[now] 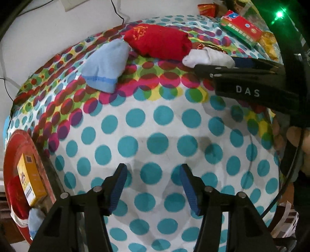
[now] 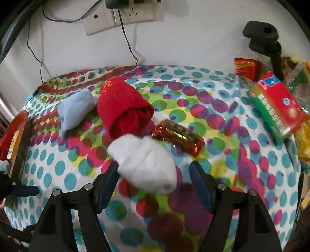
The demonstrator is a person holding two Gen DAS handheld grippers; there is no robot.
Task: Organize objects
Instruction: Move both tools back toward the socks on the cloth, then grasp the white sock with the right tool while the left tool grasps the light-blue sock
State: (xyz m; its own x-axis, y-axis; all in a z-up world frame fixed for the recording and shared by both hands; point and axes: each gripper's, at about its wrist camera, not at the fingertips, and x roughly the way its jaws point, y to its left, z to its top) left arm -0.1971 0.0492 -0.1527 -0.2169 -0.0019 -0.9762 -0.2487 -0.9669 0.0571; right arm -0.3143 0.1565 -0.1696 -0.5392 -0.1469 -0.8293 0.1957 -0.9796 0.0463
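A white rolled sock lies between the open fingers of my right gripper; it also shows in the left wrist view at that gripper's tip. Behind it lie a red rolled sock, a light blue sock and a red foil packet. My left gripper is open and empty above the dotted tablecloth. A red tray at the left edge holds a yellow box, a red sock and a blue sock.
A red and green box and snack packets lie at the table's right. A black clamp stand, wall sockets and hanging cables are at the back wall.
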